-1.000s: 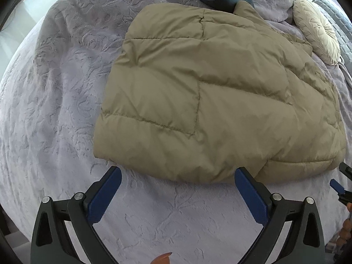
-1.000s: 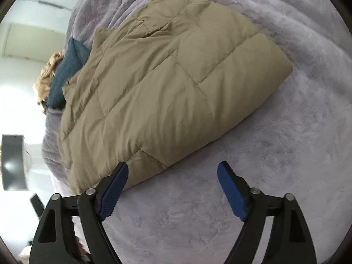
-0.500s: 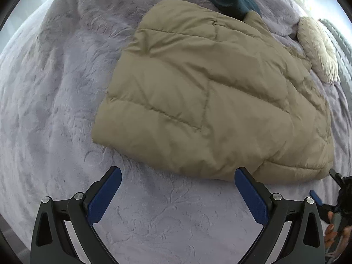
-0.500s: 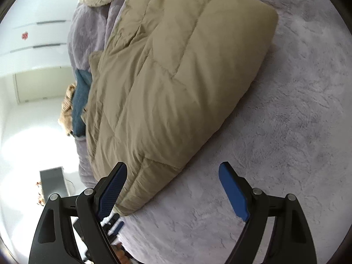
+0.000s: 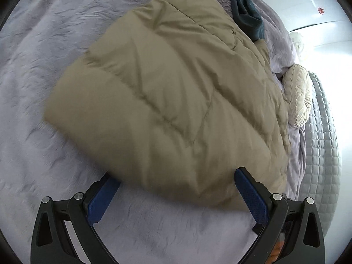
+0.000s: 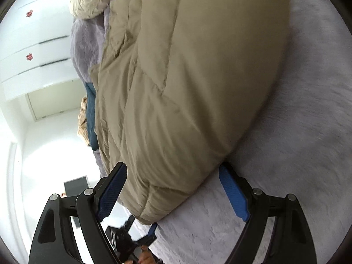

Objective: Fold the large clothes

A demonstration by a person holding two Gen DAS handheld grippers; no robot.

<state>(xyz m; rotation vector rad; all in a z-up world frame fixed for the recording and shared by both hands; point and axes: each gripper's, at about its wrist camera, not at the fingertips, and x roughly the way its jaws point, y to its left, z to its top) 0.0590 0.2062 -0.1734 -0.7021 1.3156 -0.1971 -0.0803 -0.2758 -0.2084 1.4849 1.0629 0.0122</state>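
2 tools closer; 1 folded jacket (image 5: 176, 101) between.

My two wrist cameras looked down, close, from neighbouring sides at the same folded jacket (image 5: 176, 101) (image 6: 189, 88) corner.

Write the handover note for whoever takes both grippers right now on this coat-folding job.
Left gripper: open, nothing held; the near edge of the tan puffer coat sits between its pads, not clamped.
Right gripper: open, nothing held; a corner of the coat sits between its pads, unclamped.
Coat: lying on the lilac bedspread, apparently already folded over into a thick bundle. A dark teal garment and a cream round cushion lie beyond it.
Done: at least one fold, judging by the doubled layers.
Left: close both grippers on the near edge, then probably fold it over again.
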